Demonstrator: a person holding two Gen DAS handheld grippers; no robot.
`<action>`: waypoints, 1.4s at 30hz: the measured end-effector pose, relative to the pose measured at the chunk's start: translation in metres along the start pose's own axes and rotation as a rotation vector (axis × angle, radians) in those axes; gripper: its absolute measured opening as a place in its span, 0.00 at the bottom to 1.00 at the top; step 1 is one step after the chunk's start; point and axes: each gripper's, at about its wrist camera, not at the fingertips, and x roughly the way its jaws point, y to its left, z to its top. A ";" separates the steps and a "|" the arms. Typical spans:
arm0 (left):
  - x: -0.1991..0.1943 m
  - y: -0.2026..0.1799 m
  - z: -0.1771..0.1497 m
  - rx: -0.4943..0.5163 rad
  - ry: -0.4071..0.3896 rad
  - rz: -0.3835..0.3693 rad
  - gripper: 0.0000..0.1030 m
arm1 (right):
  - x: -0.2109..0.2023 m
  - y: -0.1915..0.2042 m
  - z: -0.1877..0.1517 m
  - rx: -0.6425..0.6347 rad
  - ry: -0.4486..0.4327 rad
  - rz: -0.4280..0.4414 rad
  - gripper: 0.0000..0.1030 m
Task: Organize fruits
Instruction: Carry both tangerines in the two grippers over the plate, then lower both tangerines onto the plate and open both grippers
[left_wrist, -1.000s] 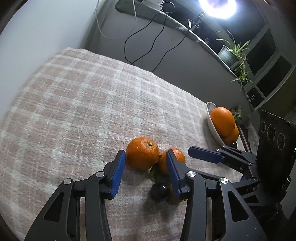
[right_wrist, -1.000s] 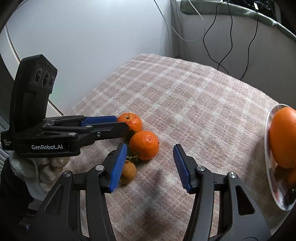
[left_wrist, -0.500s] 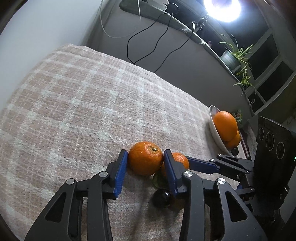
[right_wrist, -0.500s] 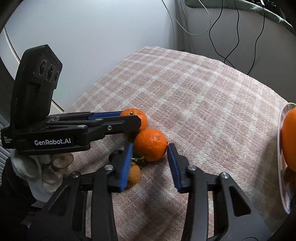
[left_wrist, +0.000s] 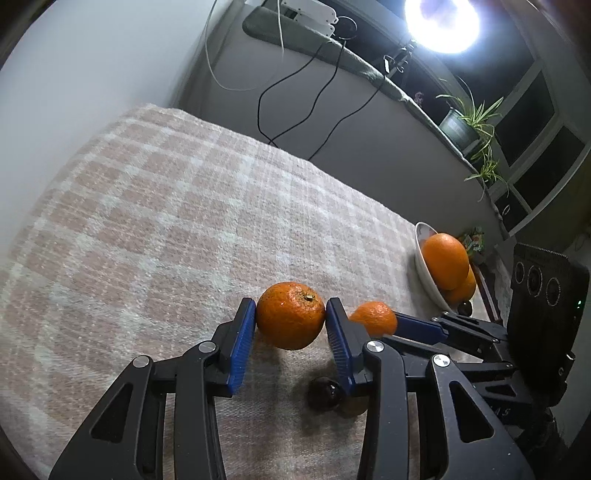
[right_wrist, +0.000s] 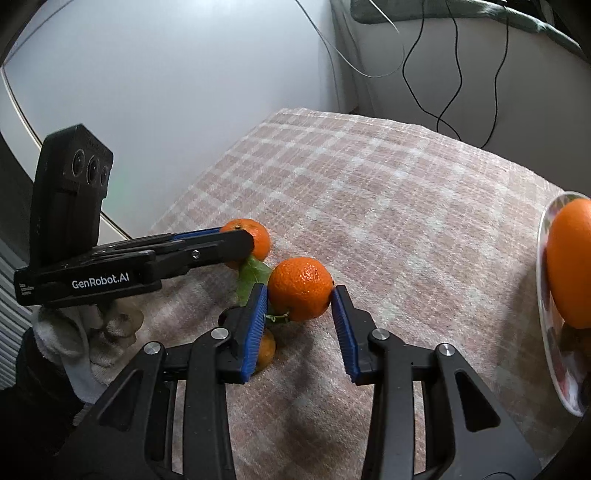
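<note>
Orange fruit is what both of your grippers have hold of. Your left gripper (left_wrist: 290, 321) has its two blue pads pressed on either side of one mandarin (left_wrist: 290, 315), which sits between the fingertips on the checked pink-and-white cloth (left_wrist: 166, 229) covering the table. Your right gripper (right_wrist: 300, 299) is clamped on a second mandarin (right_wrist: 300, 288), pads touching both its flanks; a green leaf (right_wrist: 251, 275) lies just behind it, between the two held fruits. Count two mandarins gripped, one per gripper, close together near the front of the cloth. Below them lie two smaller loose pieces: one dark round fruit (left_wrist: 325, 394), just beside the inner finger of your left gripper, and one small orange-brown fruit (right_wrist: 266, 350), half hidden behind the left-hand finger of your right gripper. Off to the right edge of the cloth, well apart from the grippers, stands one white bowl (left_wrist: 424, 269); in it you can count two oranges, a large one (left_wrist: 445, 260) on top and another (left_wrist: 461, 290) below it, plus one small dark fruit (left_wrist: 464, 306) at the bottom rim. One potted plant (left_wrist: 465, 122) stands on the ledge behind, under one bright lamp (left_wrist: 441, 22), and two black cables (left_wrist: 295, 92) hang down the wall. Your left hand wears a white glove (right_wrist: 85, 332).
</note>
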 end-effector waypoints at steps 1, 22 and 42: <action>-0.002 -0.001 0.000 -0.001 -0.003 -0.003 0.37 | -0.003 -0.001 -0.001 0.000 -0.004 -0.004 0.37; 0.026 -0.098 0.008 0.116 0.016 -0.123 0.37 | -0.108 -0.067 -0.012 0.099 -0.143 -0.072 0.36; 0.092 -0.206 -0.004 0.273 0.068 -0.152 0.37 | -0.172 -0.149 -0.044 0.233 -0.212 -0.178 0.29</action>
